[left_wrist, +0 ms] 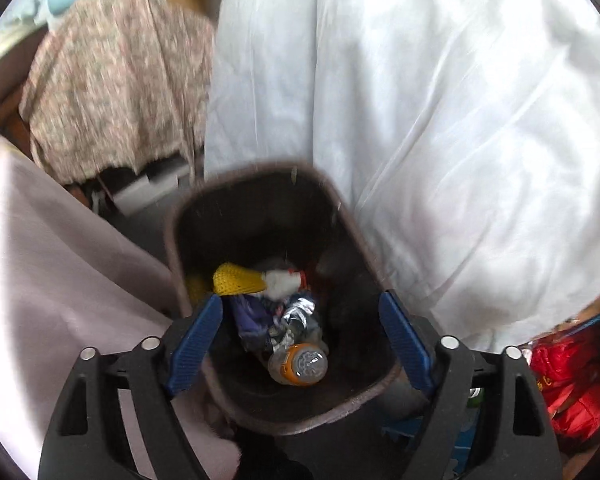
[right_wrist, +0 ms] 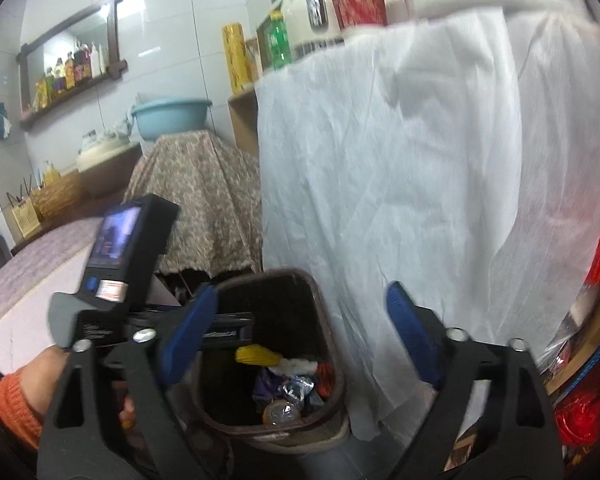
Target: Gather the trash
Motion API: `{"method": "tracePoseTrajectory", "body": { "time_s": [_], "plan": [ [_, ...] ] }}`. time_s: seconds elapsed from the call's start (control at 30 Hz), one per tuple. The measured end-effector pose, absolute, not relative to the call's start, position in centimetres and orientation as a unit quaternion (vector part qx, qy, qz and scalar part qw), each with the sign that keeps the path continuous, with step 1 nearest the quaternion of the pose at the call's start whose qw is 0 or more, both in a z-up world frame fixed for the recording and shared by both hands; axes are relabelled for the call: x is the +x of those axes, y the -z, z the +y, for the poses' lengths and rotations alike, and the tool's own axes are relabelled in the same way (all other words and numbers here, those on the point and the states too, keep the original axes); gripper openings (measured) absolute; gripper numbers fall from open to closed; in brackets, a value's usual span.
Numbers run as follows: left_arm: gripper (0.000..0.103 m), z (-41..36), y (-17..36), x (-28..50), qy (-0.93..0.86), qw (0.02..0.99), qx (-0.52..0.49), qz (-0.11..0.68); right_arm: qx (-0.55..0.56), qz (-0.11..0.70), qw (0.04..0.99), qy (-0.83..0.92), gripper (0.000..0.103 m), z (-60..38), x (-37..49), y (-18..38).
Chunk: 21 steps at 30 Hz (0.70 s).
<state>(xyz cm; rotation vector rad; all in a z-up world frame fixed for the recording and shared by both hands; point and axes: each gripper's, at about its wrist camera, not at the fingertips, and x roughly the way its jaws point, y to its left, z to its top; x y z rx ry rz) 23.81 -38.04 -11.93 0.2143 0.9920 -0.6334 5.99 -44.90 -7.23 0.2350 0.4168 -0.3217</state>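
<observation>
A dark brown trash bin [left_wrist: 188, 216] stands on the floor below both grippers; it also shows in the right wrist view [right_wrist: 324, 320]. Inside lie a crushed plastic bottle with an orange cap [left_wrist: 300, 364], a yellow mesh piece [left_wrist: 236, 278], white paper [left_wrist: 282, 280] and foil wrappers [left_wrist: 296, 312]. My left gripper [left_wrist: 300, 336] is open and empty right above the bin's mouth. My right gripper [right_wrist: 296, 340] is open and empty, higher and a little back from the bin. The left gripper's body [right_wrist: 120, 264] shows at the left of the right wrist view.
A white cloth [left_wrist: 440, 120] hangs over a table right of the bin. A floral-covered stand [left_wrist: 116, 92] with a blue basin [right_wrist: 168, 116] is behind. A pink bedcover [left_wrist: 52, 256] lies left. Red bags [left_wrist: 568, 384] sit at the right. Shelves hold bottles [right_wrist: 68, 68].
</observation>
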Motion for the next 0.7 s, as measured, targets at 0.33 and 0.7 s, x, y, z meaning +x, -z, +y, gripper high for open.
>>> {"method": "tracePoseTrajectory", "body": {
  "time_s": [0.33,0.7],
  "plan": [
    [0.097,-25.6,2.1,17.4,0.289,0.895,0.051,0.335,0.097,0.175,0.971,0.131,0.097,-40.9,4.9,3.3],
    [0.097,-10.1,-2.0,10.4,0.176,0.957,-0.017,0.23,0.061,0.169,0.983,0.049,0.097,-32.3,5.2,0.8]
  ]
}}
